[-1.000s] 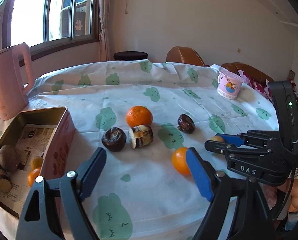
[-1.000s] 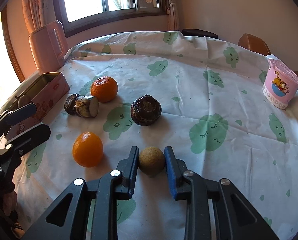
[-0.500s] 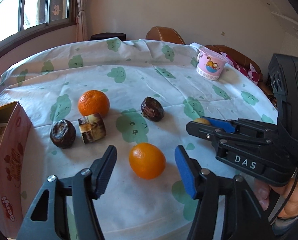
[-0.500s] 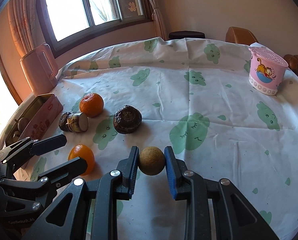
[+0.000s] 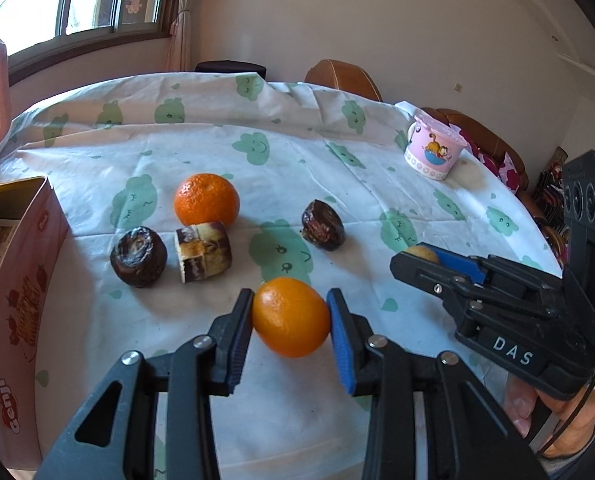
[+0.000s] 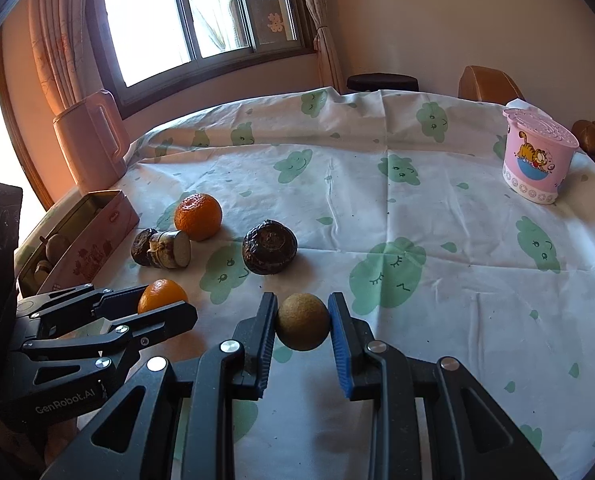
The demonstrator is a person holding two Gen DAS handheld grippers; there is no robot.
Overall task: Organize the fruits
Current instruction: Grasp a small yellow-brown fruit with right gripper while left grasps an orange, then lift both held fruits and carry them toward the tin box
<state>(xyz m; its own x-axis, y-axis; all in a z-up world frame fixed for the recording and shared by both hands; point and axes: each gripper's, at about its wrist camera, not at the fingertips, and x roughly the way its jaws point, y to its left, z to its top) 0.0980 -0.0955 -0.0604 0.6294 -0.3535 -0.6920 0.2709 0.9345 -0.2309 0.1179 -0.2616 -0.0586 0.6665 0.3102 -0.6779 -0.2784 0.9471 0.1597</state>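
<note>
The left gripper (image 5: 290, 318) has just closed in on the near orange (image 5: 290, 316): a second ago its jaws stood wide with the orange off to one side of them, half a second ago the orange sat between them with room to spare, and now both pads press its sides. The orange appears to rest on the cloth (image 5: 297, 152) near the front edge, so the grip looks made but the lift not begun.

The right gripper (image 6: 302, 322) is clamped narrow on a small brown fruit (image 6: 302, 321), as it was a second ago. The background behind it has shifted over that second, and a shadow lies under the fruit, so it seems held just clear of the cloth, close to the front edge.

Both claws are therefore loaded at once. The tin (image 5: 21, 280) stands open at the left edge, with a few fruits visible inside it in the right wrist view. Judging by that, the next move is to carry both pieces left and set them in the tin, the orange first since its gripper is nearer.

Left on the cloth toward the middle are a second orange (image 5: 206, 199), a cut chunk (image 5: 203, 251) just in front of it, a dark fruit (image 5: 138, 256) beside the chunk, and another dark fruit (image 5: 323, 230) further right. The pink cup (image 5: 435, 153) stands well apart at the far right edge.
</note>
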